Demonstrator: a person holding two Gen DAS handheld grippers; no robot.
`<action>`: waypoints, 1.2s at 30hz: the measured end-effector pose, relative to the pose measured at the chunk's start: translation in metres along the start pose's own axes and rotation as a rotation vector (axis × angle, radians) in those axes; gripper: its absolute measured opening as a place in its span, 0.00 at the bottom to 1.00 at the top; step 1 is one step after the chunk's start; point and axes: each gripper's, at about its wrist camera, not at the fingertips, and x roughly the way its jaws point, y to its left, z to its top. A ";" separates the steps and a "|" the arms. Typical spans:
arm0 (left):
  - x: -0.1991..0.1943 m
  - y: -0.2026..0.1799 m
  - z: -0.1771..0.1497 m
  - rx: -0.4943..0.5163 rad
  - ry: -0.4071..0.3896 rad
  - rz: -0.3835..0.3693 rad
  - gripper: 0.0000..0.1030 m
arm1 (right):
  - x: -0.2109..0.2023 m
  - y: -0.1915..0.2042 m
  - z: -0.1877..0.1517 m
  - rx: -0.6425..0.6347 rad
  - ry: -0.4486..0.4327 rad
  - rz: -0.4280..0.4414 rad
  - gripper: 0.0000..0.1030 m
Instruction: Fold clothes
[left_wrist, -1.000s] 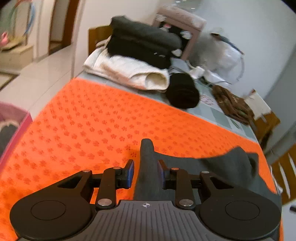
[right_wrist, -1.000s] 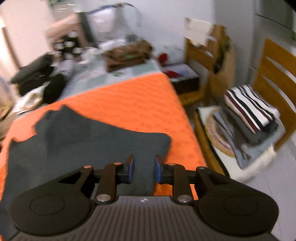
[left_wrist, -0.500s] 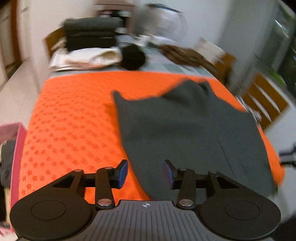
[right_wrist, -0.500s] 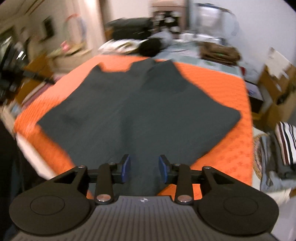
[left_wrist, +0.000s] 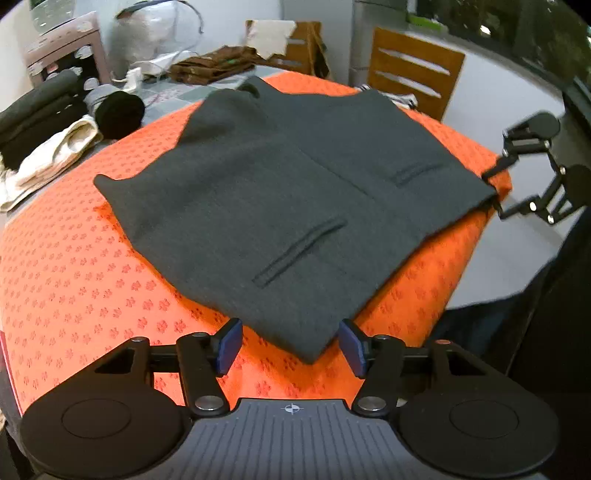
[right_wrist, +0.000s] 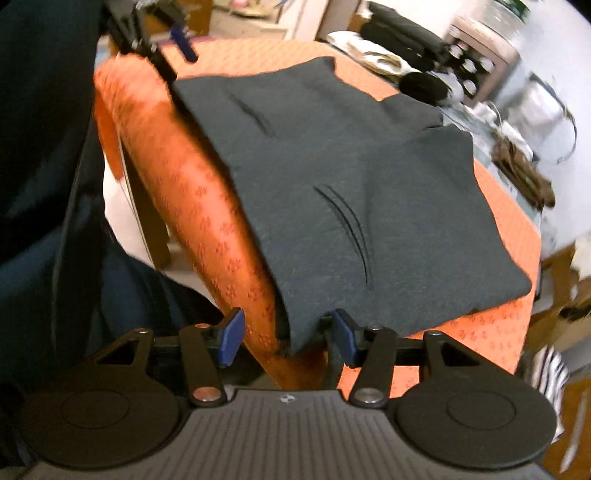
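A dark grey garment with two slit pockets (left_wrist: 280, 192) lies spread flat on the orange patterned cloth (left_wrist: 74, 273) that covers the table. My left gripper (left_wrist: 290, 347) is open, its jaws on either side of the garment's near corner at the table's front edge. My right gripper (right_wrist: 286, 336) is open around the other near corner (right_wrist: 299, 332), which hangs slightly over the table edge. The garment also shows in the right wrist view (right_wrist: 354, 177). The right gripper appears in the left wrist view (left_wrist: 495, 192) at the garment's far right corner.
Folded black and cream clothes (left_wrist: 44, 125) and a black rolled item (left_wrist: 118, 112) lie at the table's back left. Brown fabric (left_wrist: 210, 66) lies at the back. A wooden chair (left_wrist: 413, 70) stands behind the table. The person's dark clothing (right_wrist: 40, 129) is at the table's near side.
The garment was laid out flat on the orange cloth. Both grippers opened wide, letting go of it, and now sit at its two near corners.
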 end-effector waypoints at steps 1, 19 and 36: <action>0.001 -0.001 -0.002 0.009 0.007 0.001 0.60 | 0.002 0.005 0.000 -0.041 0.006 -0.019 0.57; 0.031 -0.029 -0.007 0.367 0.038 0.113 0.62 | 0.023 0.011 0.008 -0.220 0.033 -0.106 0.51; 0.028 -0.025 0.004 0.431 -0.094 0.157 0.18 | 0.021 0.019 0.007 -0.224 0.022 -0.135 0.23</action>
